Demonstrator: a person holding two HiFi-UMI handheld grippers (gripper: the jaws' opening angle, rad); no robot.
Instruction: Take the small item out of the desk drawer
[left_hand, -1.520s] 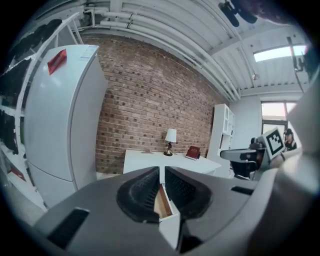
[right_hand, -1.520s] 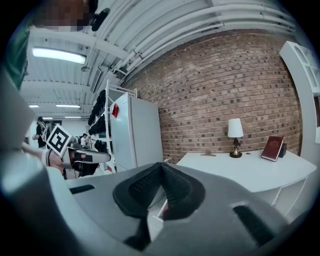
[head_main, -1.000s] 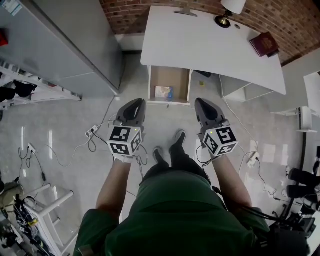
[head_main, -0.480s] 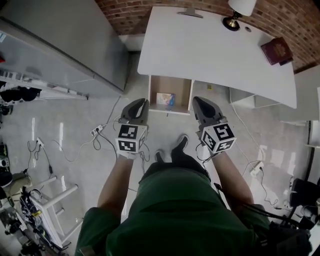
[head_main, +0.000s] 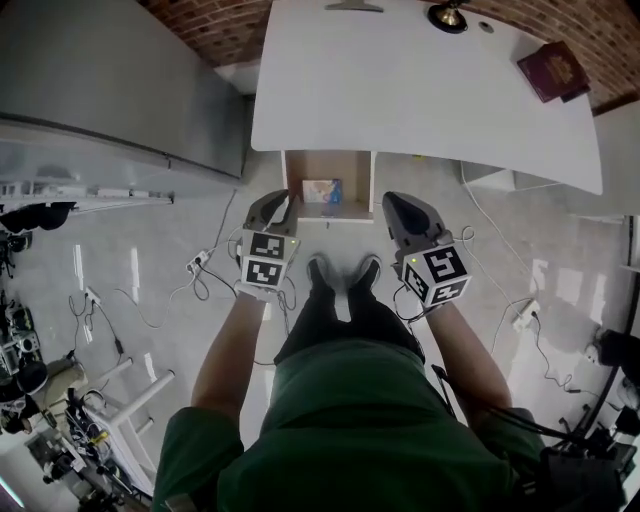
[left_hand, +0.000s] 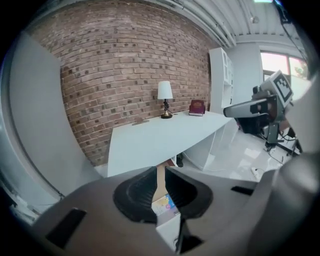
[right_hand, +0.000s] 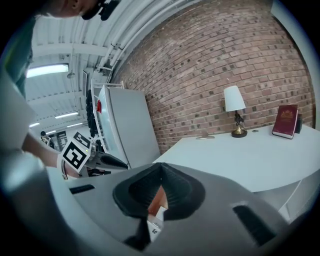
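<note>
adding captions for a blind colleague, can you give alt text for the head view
Looking steeply down, a person in green stands at a white desk whose open drawer holds a small colourful item. The left gripper and right gripper, both shut and empty, are held either side of the drawer's front.

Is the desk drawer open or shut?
Open: the brown wooden drawer sticks out from under the white desk, its inside exposed, a small colourful item lying in it.
</note>
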